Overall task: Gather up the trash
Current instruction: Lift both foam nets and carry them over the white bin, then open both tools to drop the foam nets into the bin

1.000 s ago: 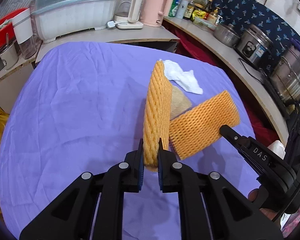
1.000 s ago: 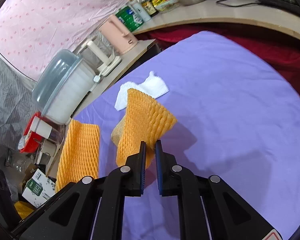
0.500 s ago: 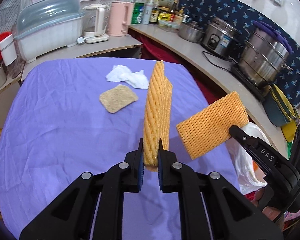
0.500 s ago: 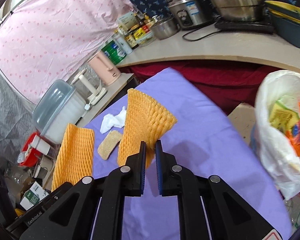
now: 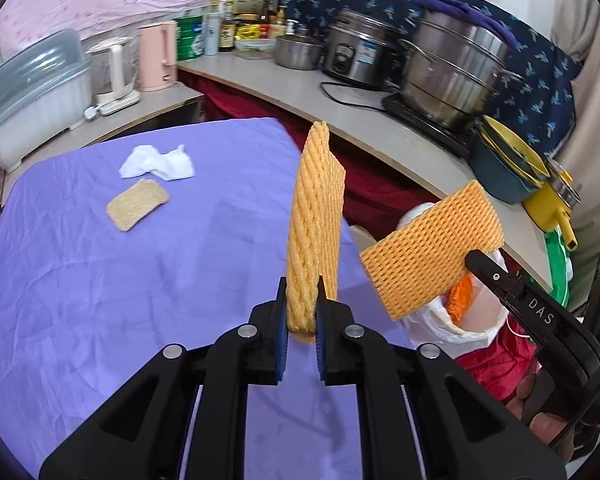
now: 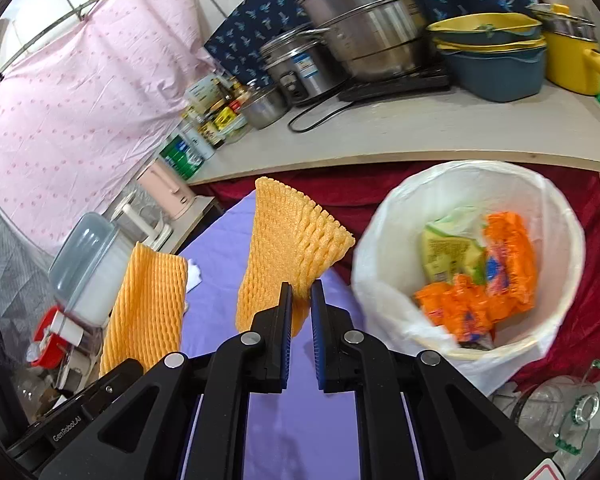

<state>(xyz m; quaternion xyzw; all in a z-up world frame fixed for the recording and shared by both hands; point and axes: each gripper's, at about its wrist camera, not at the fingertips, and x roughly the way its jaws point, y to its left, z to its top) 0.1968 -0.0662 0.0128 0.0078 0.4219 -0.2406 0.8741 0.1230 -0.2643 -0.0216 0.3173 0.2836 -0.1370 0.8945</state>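
Note:
My left gripper (image 5: 302, 292) is shut on an orange foam fruit net (image 5: 314, 220), held upright over the right edge of the purple table (image 5: 100, 280). My right gripper (image 6: 301, 292) is shut on a second orange foam net (image 6: 288, 248), carried beside the white-lined trash bin (image 6: 384, 304), which holds orange and green wrappers. In the left wrist view that second net (image 5: 432, 248) hangs in front of the bin (image 5: 444, 320). In the right wrist view the left gripper's net (image 6: 144, 308) shows at the lower left. A crumpled white tissue (image 5: 158, 162) and a tan scrub pad (image 5: 138, 204) lie on the table.
A curved counter (image 5: 340, 120) wraps the table's far and right sides with steel pots (image 5: 448, 68), a rice cooker (image 5: 360, 56), bottles, a pink kettle (image 5: 156, 56) and a dish rack (image 5: 32, 92). Red cloth hangs below it. Clear plastic bottles (image 6: 560, 404) lie beside the bin.
Both grippers have swung to the right and risen a little, each still gripping its net. The table's right edge and the trash bin have come into view; tissue and pad now sit far left.

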